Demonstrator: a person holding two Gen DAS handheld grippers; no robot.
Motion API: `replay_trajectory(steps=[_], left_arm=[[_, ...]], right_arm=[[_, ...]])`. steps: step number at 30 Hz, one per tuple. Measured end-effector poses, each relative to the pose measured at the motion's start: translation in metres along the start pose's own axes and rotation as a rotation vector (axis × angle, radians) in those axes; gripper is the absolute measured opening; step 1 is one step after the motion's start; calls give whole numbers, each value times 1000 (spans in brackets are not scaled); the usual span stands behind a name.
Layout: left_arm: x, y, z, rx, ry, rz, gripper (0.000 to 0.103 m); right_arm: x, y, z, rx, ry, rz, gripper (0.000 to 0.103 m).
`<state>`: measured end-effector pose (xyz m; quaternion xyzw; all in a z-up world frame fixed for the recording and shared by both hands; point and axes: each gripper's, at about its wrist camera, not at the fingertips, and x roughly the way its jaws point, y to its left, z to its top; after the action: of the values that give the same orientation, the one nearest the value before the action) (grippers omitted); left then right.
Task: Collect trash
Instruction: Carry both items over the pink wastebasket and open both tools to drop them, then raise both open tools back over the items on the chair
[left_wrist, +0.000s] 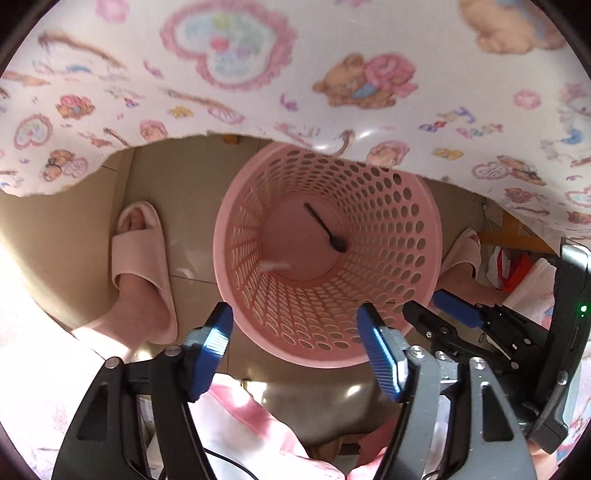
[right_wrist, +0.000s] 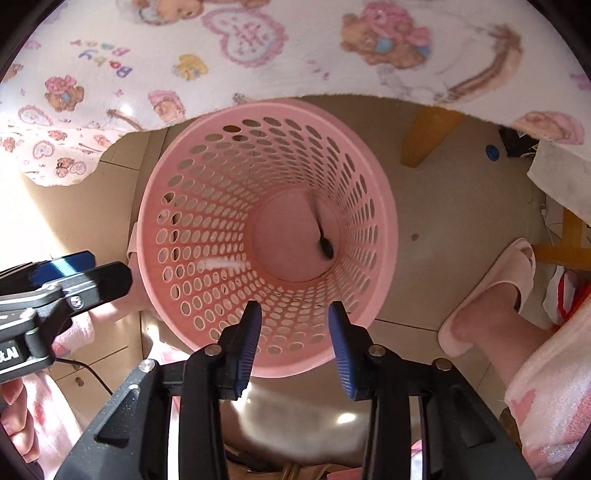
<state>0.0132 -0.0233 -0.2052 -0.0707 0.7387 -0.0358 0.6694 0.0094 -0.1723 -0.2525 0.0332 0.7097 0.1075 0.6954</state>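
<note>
Below your left gripper (left_wrist: 295, 334), seen from the left wrist camera: a pink perforated basket (left_wrist: 413, 229) stands on the tiled floor (left_wrist: 177, 177), partly under the edge of a teddy-bear print cloth (left_wrist: 295, 74). You are pointing straight down at its mouth. Jaws stand well apart, nothing between the blue pads (left_wrist: 216, 332). On the basket's floor lies a black spoon (left_wrist: 325, 229), bowl end toward the wall. A blurred white scrap (left_wrist: 275, 266) shows just beside the floor's rim; whether it is falling or lying, cannot tell. A foot in a pink slipper (left_wrist: 140, 269) stands left of the basket. The right gripper (left_wrist: 432, 308) sits at right, over the basket's rim.

Right wrist camera: same basket (right_wrist: 373, 206) directly below your right gripper (right_wrist: 295, 325). Jaws partly open, gap empty. Black spoon (right_wrist: 323, 240) appears smeared against the far side of the floor. White scrap (right_wrist: 221, 264), streaked, sits over the left inner wall. The left gripper (right_wrist: 74, 273) enters from the left. A second slippered foot (right_wrist: 491, 295) stands right of the basket.
</note>
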Motion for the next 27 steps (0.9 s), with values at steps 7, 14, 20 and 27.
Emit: replay_trajectory(steps=[7,14,20,27], left_arm=[[-29,5,0,11,-96,11,78],[-65,14,-4,5,-205,0,86],[-84,6,-6,47,-290,66,89],[-120,-14,-16,160,-496,218,90]], right_arm=[[-25,13,-1,-50,-94,-41,51],[-61,22,-5,-88,-238,-120,62],[-94,27,-10,-134,-329,-139,66],[-140,34,-19,-204,-462,-185,66]])
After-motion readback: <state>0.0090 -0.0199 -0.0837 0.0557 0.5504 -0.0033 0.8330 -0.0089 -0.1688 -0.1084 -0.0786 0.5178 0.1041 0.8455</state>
